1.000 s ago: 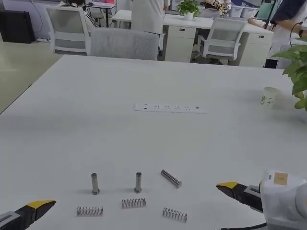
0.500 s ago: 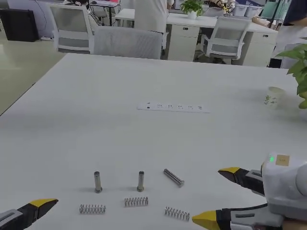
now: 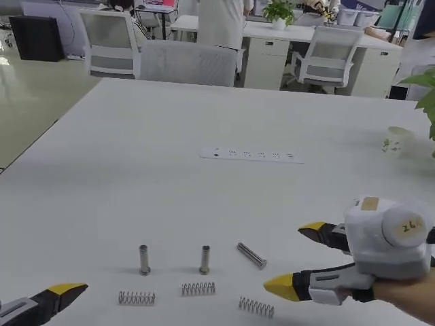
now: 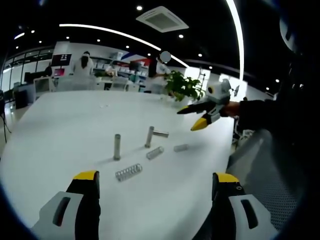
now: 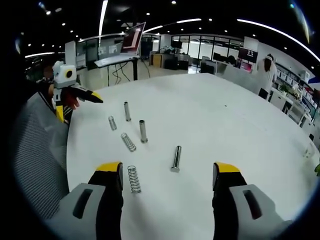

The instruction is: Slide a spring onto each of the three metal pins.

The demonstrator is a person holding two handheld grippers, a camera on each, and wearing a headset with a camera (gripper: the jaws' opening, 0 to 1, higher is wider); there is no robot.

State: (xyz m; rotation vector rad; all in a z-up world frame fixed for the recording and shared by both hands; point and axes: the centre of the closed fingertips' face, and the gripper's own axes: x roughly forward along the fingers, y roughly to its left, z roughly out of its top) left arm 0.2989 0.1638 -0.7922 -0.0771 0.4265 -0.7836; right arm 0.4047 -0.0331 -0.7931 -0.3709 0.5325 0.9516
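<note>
1. Got three metal pins in a left-to-right row on the near part of the white table (image 3: 102,170). Seeing the left pin (image 3: 144,259) and the middle pin (image 3: 204,259) standing upright, long axis straight up.
2. Seeing the right pin (image 3: 251,255) flat on its side, long axis slanting far-left to near-right, wider head at the near-right end.
3. Counting three springs just nearer than the pins: left spring (image 3: 136,297), middle spring (image 3: 198,289), right spring (image 3: 256,307). All lying flat, roughly left-right, each apart from its pin.
4. Finding the right gripper (image 3: 292,258) just right of the lying pin, jaws spread wide and holding nothing, tips aimed left, touching neither pin nor spring.
5. Finding the left gripper (image 4: 156,176) at the near left, left of the left spring, jaws released wide, empty.
6. Spotting a power strip (image 3: 251,155) farther back mid-table and a paper cup (image 3: 394,140) far right, both well apart from the pins.
</note>
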